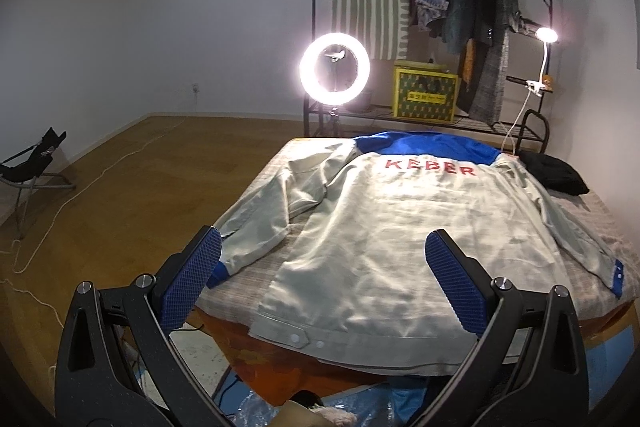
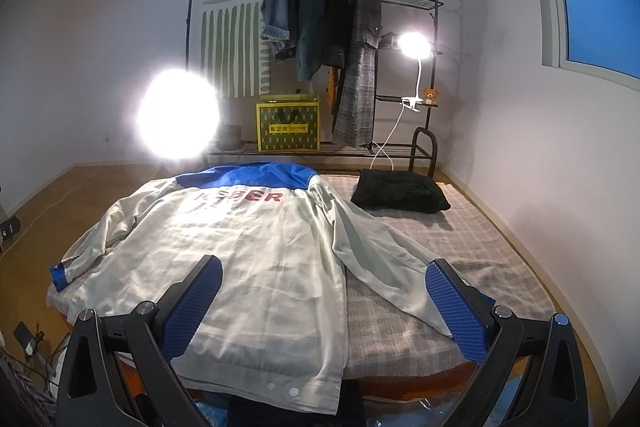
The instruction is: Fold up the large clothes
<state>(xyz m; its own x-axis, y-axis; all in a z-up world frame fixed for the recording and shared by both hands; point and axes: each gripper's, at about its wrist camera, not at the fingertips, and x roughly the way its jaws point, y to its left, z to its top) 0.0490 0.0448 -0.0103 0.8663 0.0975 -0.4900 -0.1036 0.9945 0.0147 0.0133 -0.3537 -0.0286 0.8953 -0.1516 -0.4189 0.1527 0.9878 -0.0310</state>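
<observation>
The jacket point(image 1: 400, 227) lies back-up and spread flat on the checked mat point(image 2: 460, 267), collar away from both tools and hem nearest them. Its long axis runs straight ahead of the grippers, from hem to blue yoke.

Left sleeve point(image 1: 272, 215): it angles out ahead and to the left of the left gripper point(image 1: 324, 263). Its blue cuff point(image 1: 218, 273) sits just beside the left finger pad of that gripper. The left gripper is spread wide and holds nothing; it hovers above the hem, not touching the cloth as far as can be judged.

Jacket body: it lies directly ahead of and between the two tools, hem edge closest.

Right sleeve point(image 2: 384, 255): it runs ahead and to the right of the right gripper point(image 2: 324, 287), with its cuff end passing behind the right finger pad, so the cuff itself is hidden. The right gripper is likewise spread wide and empty.

Judgement: folding has not begun. Each sleeve lies on the outer side of its own gripper, so the likely first move is a sleeve fold inward across the back; each cuff is nearer to the gripper on its own side.

A folded black garment point(image 2: 400, 193) lies well ahead and right, clear of the jacket.
</observation>
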